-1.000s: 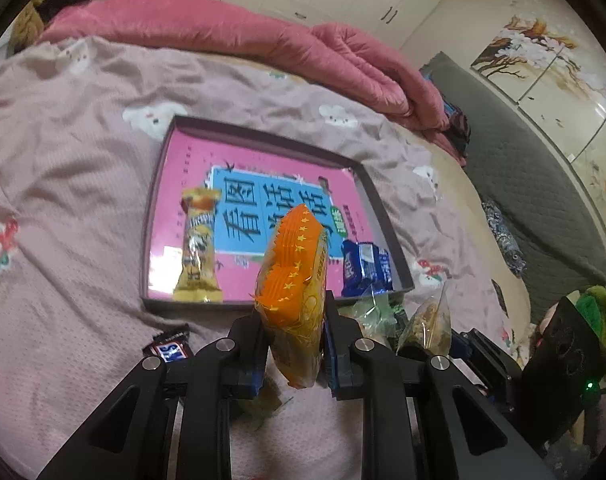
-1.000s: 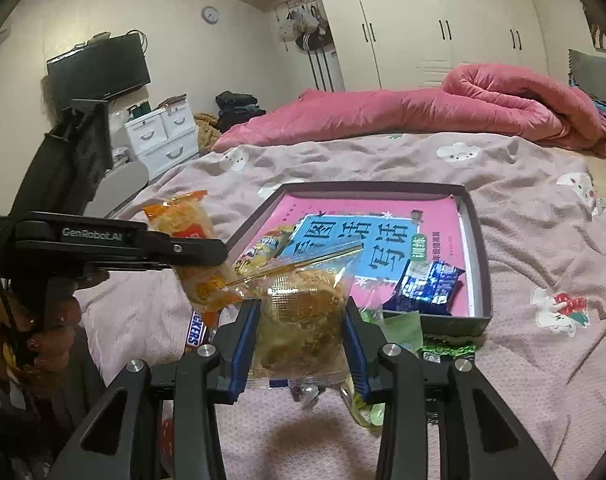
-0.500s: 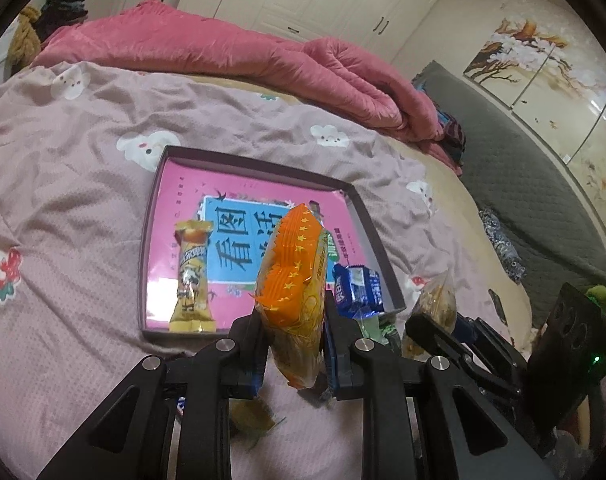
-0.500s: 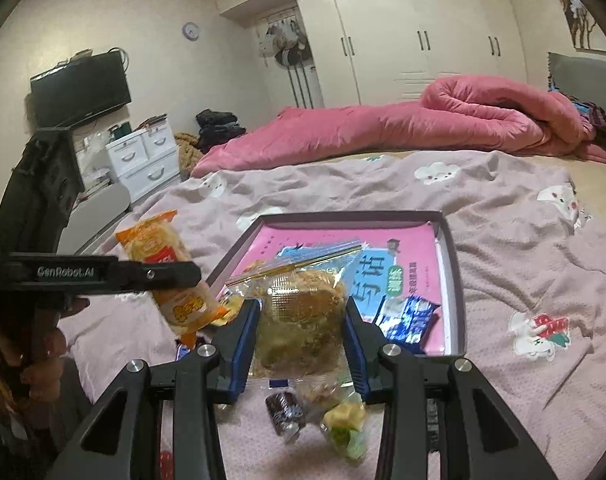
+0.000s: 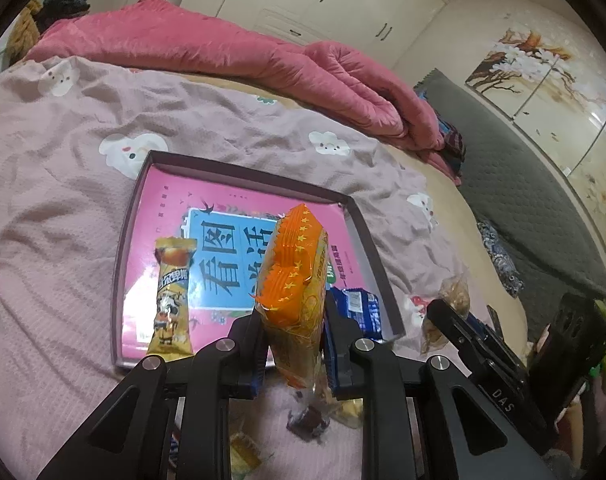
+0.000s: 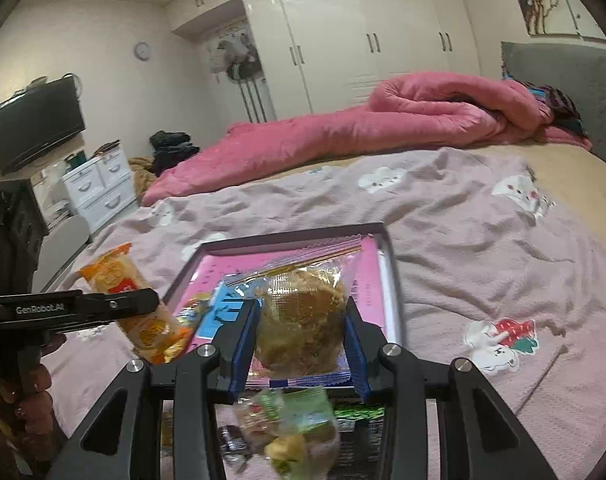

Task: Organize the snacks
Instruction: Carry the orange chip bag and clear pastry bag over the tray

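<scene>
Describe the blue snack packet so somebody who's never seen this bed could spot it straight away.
On the bed, find the shallow dark-rimmed tray with the pink and blue printed sheet in it. The blue snack packet lies in its near right corner. It is the only blue wrapper there; the other packet lying in the tray, a yellow bar, lies on the left.

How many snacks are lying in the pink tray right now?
2: a yellow bar at the tray's left side, and a blue packet in its near right corner. The gripper-held orange packet may hide more.
</scene>
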The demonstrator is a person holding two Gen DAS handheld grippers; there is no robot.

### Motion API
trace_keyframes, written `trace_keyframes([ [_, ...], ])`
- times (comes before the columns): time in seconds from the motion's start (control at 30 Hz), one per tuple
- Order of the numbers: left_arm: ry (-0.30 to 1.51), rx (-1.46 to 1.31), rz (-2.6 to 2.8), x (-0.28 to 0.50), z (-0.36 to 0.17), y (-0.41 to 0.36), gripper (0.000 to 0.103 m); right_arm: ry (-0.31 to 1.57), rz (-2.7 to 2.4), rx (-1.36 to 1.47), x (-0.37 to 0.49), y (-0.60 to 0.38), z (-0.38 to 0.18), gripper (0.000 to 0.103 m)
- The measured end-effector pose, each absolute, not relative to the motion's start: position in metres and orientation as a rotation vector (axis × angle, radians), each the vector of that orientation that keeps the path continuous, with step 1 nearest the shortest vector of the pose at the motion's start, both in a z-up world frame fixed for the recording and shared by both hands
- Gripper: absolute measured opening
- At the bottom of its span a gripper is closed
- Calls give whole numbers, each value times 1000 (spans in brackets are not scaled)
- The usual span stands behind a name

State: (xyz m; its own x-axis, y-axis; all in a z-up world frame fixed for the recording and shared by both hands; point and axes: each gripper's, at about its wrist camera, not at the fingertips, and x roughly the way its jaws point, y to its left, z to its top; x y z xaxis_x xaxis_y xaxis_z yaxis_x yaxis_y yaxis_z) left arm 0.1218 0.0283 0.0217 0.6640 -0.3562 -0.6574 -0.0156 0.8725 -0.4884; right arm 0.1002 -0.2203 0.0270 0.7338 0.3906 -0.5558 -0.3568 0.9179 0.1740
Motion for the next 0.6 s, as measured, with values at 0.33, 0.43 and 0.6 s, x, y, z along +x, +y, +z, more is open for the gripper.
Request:
trace_keyframes([
  [0.33, 859, -507, -187, 139, 2, 24, 24, 666, 368, 54, 124, -224, 4, 41],
  [0.43, 868, -513, -184, 142, -4, 24, 24, 685, 357, 58, 130, -225, -5, 41],
  [0.6, 876, -523, -183, 147, -10, 25, 24, 709, 338, 57, 137, -228, -16, 41],
])
